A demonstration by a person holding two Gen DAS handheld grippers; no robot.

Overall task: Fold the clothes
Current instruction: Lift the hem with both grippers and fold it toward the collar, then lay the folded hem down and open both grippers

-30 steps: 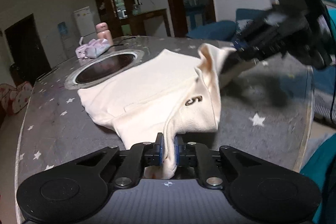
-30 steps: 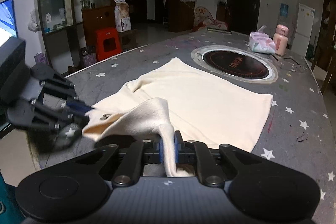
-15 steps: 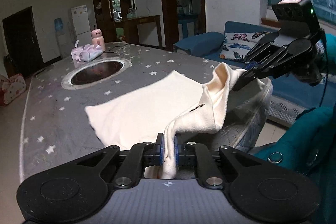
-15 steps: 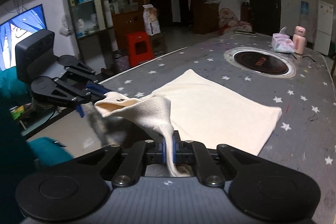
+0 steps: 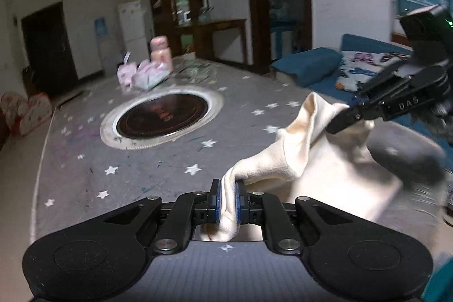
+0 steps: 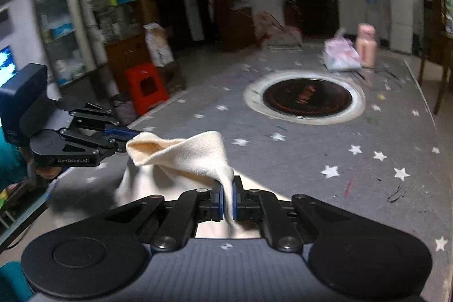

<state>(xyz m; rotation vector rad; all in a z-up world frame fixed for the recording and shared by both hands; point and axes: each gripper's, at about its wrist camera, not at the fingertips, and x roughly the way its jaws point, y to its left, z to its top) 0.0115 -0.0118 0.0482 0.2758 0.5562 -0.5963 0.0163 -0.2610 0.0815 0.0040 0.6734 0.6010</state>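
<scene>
A cream garment (image 5: 314,157) hangs between my two grippers above the near edge of the grey star-patterned table (image 5: 158,160). My left gripper (image 5: 227,198) is shut on one bunched corner of it. In the left wrist view my right gripper (image 5: 344,115) pinches the other corner at the right. In the right wrist view my right gripper (image 6: 227,200) is shut on the cream garment (image 6: 181,157), and my left gripper (image 6: 128,139) holds the far corner at the left. The cloth sags between them, and its lower part drops out of sight behind the grippers.
A round black hotplate (image 5: 162,112) is set into the middle of the table. A pink tissue pack (image 5: 144,75) and a pink bottle (image 5: 160,53) stand behind it. A blue sofa (image 5: 311,67) lies to the right, a red stool (image 6: 145,87) and shelves to the left.
Both grippers have lifted the garment off the table and drawn it toward the near edge. It lay spread flat a second ago and now hangs bunched between them.
</scene>
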